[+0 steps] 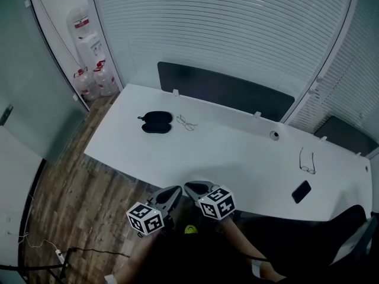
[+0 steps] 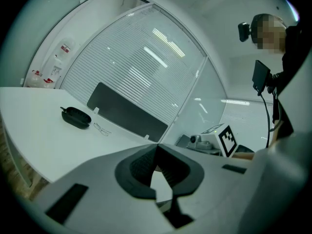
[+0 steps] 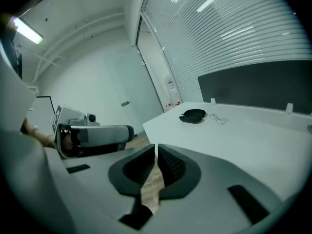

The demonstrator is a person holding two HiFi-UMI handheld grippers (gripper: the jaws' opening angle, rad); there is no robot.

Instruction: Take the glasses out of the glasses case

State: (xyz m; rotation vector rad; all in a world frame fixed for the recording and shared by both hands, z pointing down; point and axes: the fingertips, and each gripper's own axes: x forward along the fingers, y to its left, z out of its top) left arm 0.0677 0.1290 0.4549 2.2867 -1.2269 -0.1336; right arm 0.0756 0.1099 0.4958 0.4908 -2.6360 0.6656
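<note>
The left hand-held gripper and right hand-held gripper are held closed and empty at the near edge of the bench. Far ahead and to their left lies the dark glasses case, with the glasses just beside it. Removal looks finished; if not, a long forward reach comes next.

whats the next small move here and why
Probably carry the left hand-held gripper forward toward the black glasses case, opening its jaws on the way. Both it and the right hand-held gripper are shut on nothing and held low at the near edge of the table, well apart from the case, which looks closed, with a pair of glasses lying beside it.
</note>
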